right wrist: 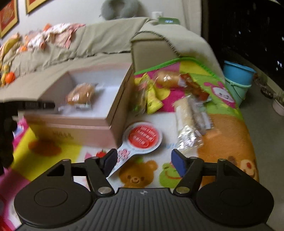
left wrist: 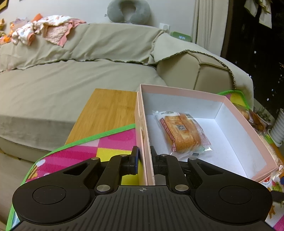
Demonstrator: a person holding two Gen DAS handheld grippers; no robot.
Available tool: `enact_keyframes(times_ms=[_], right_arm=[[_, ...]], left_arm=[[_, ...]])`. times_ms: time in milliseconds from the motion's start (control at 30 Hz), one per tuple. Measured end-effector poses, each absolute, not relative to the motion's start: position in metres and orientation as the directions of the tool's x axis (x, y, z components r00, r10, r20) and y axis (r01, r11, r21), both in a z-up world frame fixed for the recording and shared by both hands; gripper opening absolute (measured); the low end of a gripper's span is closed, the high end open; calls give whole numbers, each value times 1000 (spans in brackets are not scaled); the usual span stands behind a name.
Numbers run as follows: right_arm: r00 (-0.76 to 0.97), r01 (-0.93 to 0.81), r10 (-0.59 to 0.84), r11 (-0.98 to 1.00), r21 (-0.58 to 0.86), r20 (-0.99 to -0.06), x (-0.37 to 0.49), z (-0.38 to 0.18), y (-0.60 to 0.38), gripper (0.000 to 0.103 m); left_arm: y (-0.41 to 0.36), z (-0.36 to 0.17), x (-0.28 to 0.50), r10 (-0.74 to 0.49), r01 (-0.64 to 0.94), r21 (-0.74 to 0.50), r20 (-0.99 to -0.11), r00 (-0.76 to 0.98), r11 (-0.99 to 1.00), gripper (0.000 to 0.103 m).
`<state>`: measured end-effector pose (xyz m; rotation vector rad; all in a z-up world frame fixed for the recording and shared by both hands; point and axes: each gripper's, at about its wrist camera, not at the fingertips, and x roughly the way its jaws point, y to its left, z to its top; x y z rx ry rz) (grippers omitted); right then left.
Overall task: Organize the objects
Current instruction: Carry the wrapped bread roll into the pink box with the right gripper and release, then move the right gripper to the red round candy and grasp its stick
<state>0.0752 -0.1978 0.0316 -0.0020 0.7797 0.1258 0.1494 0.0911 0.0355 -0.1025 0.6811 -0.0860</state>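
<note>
A pink box (left wrist: 198, 92) with a white inside stands on a colourful play mat (left wrist: 113, 142). One wrapped bread packet (left wrist: 182, 133) lies in it. My left gripper (left wrist: 144, 156) is shut on the box's left wall, one finger outside and one inside. In the right wrist view the box (right wrist: 74, 129) is at left with the bread packet (right wrist: 79, 96) inside. My right gripper (right wrist: 144, 160) is open and empty above the mat, just in front of a spoon-shaped red and white packet (right wrist: 142, 137). Several wrapped snacks (right wrist: 190, 115) lie on the mat to the right.
A beige sofa (left wrist: 88, 74) runs behind, with clothes (left wrist: 44, 28) and a grey neck pillow (left wrist: 128, 12) on its back. A bamboo board (left wrist: 106, 110) lies under the mat. Blue and green tubs (right wrist: 237, 78) stand on the floor at right. The right view is motion-blurred.
</note>
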Motion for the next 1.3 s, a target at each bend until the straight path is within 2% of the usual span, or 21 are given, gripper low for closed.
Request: enact_keyframes(times_ms=[300, 467, 633, 767, 867, 1033, 1167, 1300], right_arm=[[684, -144, 124, 989, 33, -718, 89, 17, -182, 77], [719, -143, 55, 987, -69, -693, 97, 20, -187, 78], [727, -149, 37, 983, -105, -686, 109, 22, -192, 78], [690, -195, 127, 981, -14, -713, 118, 24, -195, 78], [685, -197, 119, 980, -26, -719, 119, 19, -191, 83], [667, -199, 160, 979, 33, -728, 114, 18, -200, 82], [671, -206, 139, 979, -2, -729, 100, 19, -202, 81], [690, -215, 107, 975, -61, -716, 93, 23, -200, 72]], left_arm=[[94, 35, 149, -117, 44, -131, -624, 773, 990, 14], [94, 35, 149, -118, 44, -133, -624, 773, 990, 14], [94, 35, 149, -117, 44, -132, -624, 772, 990, 14], [96, 34, 149, -110, 36, -129, -628, 770, 991, 13], [98, 34, 150, -119, 33, -146, -631, 766, 989, 13], [97, 34, 149, -112, 37, -132, -632, 767, 991, 13], [94, 34, 147, -106, 40, -118, -628, 771, 992, 13], [93, 33, 147, -103, 28, -129, -625, 774, 991, 13]])
